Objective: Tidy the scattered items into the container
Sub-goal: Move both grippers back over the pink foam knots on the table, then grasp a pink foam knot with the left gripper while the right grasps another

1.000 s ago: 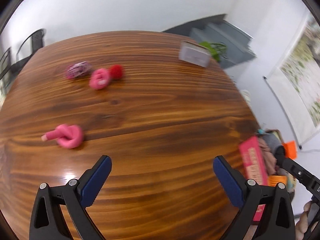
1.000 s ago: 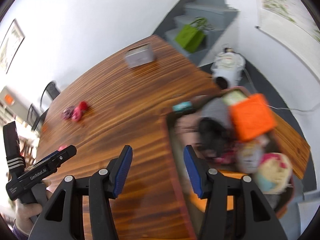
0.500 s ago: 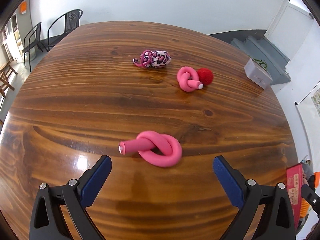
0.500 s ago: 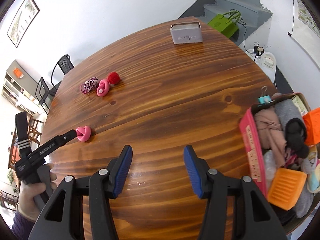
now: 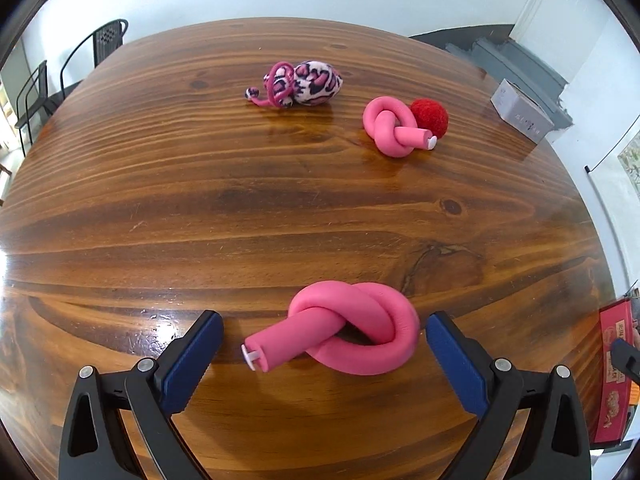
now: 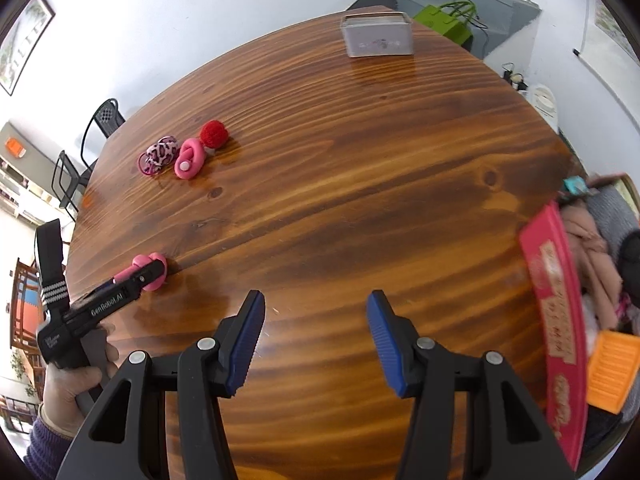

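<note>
A knotted pink foam tube (image 5: 348, 336) lies on the wooden table (image 5: 200, 208) between the wide-apart blue pads of my left gripper (image 5: 324, 336), which is open and touches nothing. Farther back lie a second pink knot (image 5: 390, 128), a red ball (image 5: 430, 116) and a leopard-print pouch (image 5: 308, 84). In the right wrist view my right gripper (image 6: 316, 328) hangs open over bare wood. The left gripper (image 6: 140, 276) shows there around the near knot (image 6: 154, 266). The red-walled container (image 6: 560, 312), full of clothes, sits at the right.
A grey tin box (image 6: 378, 36) stands at the table's far edge. Black chairs (image 5: 68, 76) are beyond the table on the left. A green bag (image 6: 448, 20) and grey stairs lie past the far side. A person's hand (image 6: 76, 376) holds the left gripper's handle.
Both views swung away from the container toward the scattered items. My left gripper came down and forward until its pads flank the near pink knot. The right gripper moved left over the table.
</note>
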`<state>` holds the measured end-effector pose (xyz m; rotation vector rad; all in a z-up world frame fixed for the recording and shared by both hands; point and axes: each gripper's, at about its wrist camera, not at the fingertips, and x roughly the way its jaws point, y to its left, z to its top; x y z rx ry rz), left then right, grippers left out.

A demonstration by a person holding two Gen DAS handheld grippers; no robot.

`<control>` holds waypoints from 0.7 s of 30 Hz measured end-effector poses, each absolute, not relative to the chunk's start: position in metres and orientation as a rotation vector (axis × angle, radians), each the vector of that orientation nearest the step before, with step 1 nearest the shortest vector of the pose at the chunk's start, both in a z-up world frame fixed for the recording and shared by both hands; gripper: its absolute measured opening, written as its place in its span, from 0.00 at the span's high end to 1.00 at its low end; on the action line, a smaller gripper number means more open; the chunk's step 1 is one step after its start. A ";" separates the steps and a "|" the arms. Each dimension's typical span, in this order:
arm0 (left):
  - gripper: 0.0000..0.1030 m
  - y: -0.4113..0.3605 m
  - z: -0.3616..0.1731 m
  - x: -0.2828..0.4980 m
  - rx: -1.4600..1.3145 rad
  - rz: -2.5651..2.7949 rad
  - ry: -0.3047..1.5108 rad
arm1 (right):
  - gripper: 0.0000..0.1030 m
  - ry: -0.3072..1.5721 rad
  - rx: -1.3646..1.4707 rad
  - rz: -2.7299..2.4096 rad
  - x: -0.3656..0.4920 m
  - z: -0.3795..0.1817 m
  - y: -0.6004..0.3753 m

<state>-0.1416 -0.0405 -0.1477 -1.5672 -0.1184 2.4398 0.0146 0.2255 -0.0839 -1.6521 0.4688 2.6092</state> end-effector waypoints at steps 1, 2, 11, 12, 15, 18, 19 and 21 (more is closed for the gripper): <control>0.02 -0.041 -0.148 -0.140 -1.556 2.441 -0.114 | 0.44 0.461 -1.655 2.616 0.011 -0.084 0.221; 0.06 -0.041 -0.147 -0.139 -1.546 2.441 -0.098 | 0.44 0.450 -1.656 2.627 0.005 -0.084 0.215; 0.28 -0.046 -0.140 -0.131 -1.507 2.370 -0.132 | 0.44 0.353 -1.658 2.740 -0.051 -0.085 0.161; 0.29 -0.049 -0.137 -0.129 -1.499 2.372 -0.139 | 0.44 0.335 -1.654 2.760 -0.060 -0.084 0.153; 0.42 -0.058 -0.129 -0.127 -1.475 2.373 -0.166 | 0.44 0.286 -1.640 2.806 -0.083 -0.086 0.134; 0.42 -0.069 -0.118 -0.126 -1.445 2.394 -0.183 | 0.44 0.256 -1.637 2.828 -0.110 -0.090 0.118; 0.42 -0.071 -0.116 -0.125 -1.438 2.400 -0.184 | 0.44 0.244 -1.636 2.831 -0.118 -0.093 0.113; 0.42 -0.075 -0.114 -0.122 -1.433 2.399 -0.187 | 0.44 0.227 -1.643 2.831 -0.136 -0.099 0.104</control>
